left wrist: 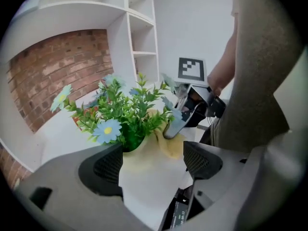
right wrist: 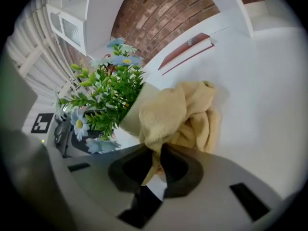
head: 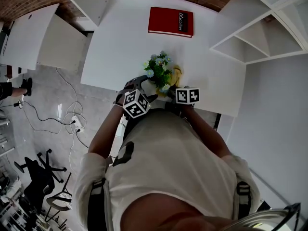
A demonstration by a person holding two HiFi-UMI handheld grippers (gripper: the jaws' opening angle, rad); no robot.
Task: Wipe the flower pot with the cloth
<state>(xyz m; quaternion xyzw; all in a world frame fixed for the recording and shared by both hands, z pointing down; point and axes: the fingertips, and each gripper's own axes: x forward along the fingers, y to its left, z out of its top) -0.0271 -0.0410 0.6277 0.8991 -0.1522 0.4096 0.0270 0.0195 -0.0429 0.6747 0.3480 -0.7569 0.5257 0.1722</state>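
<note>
A white flower pot (left wrist: 144, 174) with green leaves and blue flowers (head: 159, 71) stands near the front edge of the white table (head: 120, 42). My left gripper (left wrist: 154, 161) has its jaws on either side of the pot, and both pads (left wrist: 108, 165) press on its wall. A yellow cloth (right wrist: 180, 112) is pinched in my shut right gripper (right wrist: 156, 160) and lies against the pot's right side, up by the rim. In the head view the cloth (head: 177, 74) shows just right of the plant, with both marker cubes close below it.
A red book (head: 171, 21) lies at the table's far side. White shelving (head: 260, 37) stands to the right. The table's near edge runs just below the pot. Cables (head: 72, 121) and a black chair base (head: 41, 177) are on the floor at left.
</note>
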